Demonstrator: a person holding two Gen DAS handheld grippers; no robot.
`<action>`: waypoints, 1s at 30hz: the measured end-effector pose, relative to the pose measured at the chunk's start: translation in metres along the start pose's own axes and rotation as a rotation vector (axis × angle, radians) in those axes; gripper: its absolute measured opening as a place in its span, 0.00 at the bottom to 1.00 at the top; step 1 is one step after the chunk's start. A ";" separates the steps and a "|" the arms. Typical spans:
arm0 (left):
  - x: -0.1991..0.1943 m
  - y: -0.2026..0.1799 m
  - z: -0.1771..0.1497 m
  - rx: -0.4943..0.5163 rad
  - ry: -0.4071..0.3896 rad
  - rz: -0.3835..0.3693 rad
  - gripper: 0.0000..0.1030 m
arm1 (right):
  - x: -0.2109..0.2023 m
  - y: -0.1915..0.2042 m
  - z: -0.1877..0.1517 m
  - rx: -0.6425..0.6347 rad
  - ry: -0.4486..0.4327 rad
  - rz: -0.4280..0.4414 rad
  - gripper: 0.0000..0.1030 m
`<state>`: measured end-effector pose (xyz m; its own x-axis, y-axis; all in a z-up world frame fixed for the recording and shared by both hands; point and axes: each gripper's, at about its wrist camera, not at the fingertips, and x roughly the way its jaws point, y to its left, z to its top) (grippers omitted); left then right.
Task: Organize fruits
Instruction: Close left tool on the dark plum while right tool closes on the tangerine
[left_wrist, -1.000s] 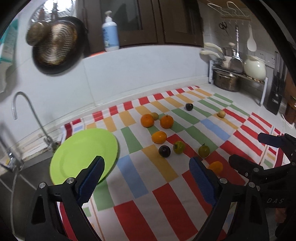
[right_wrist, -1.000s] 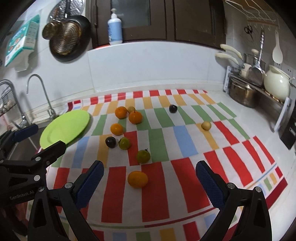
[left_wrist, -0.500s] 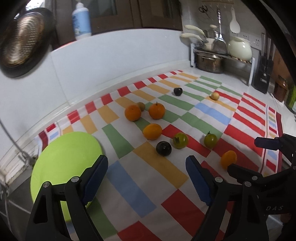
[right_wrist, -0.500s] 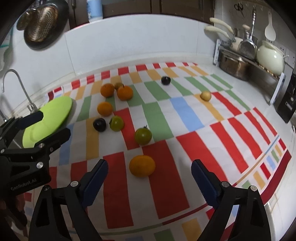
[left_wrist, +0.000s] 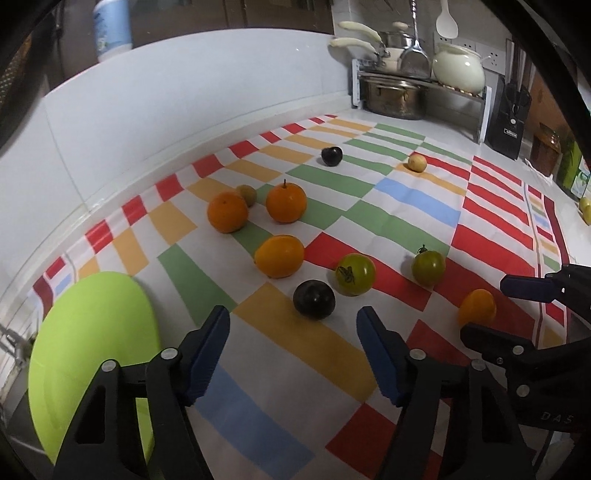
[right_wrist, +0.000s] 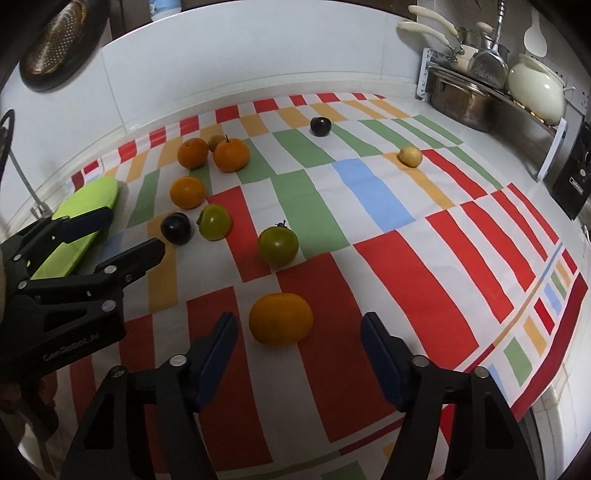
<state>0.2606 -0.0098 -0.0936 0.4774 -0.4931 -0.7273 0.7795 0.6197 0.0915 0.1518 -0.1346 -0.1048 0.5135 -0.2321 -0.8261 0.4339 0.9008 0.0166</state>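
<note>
Several fruits lie on a striped cloth (left_wrist: 413, 195): oranges, green tomatoes, dark plums and small yellow fruits. My left gripper (left_wrist: 293, 341) is open and empty, just short of a dark plum (left_wrist: 314, 299), with a green tomato (left_wrist: 355, 274) and an orange (left_wrist: 279, 256) beyond it. A lime green plate (left_wrist: 92, 350) lies at its left. My right gripper (right_wrist: 299, 349) is open and empty, its fingers on either side of the nearest orange (right_wrist: 280, 318) without touching it. A green tomato (right_wrist: 277, 246) sits beyond. The plate also shows in the right wrist view (right_wrist: 88, 210).
A rack with a steel pot (left_wrist: 391, 98) and a white pot (left_wrist: 458, 72) stands at the back right. A knife block (left_wrist: 509, 118) stands beside it. The white wall (left_wrist: 184, 110) runs behind the cloth. The cloth's front edge hangs at the counter's edge (right_wrist: 546, 402).
Both grippers have moved forward and lower toward the fruit. The left one has closed in on the dark plum, the right one on the nearest orange. Both stay open.
</note>
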 end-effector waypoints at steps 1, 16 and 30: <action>0.003 0.000 0.001 -0.002 0.005 -0.007 0.64 | 0.001 0.000 0.000 0.000 0.003 -0.003 0.62; 0.027 0.001 0.012 -0.026 0.040 -0.070 0.34 | 0.006 0.000 0.011 0.011 0.017 -0.006 0.36; 0.005 -0.001 0.002 -0.042 0.047 -0.083 0.26 | 0.001 -0.004 0.013 0.024 -0.019 0.013 0.36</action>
<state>0.2629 -0.0140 -0.0961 0.3918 -0.5150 -0.7625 0.7971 0.6038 0.0017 0.1603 -0.1431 -0.0981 0.5327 -0.2275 -0.8151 0.4445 0.8949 0.0407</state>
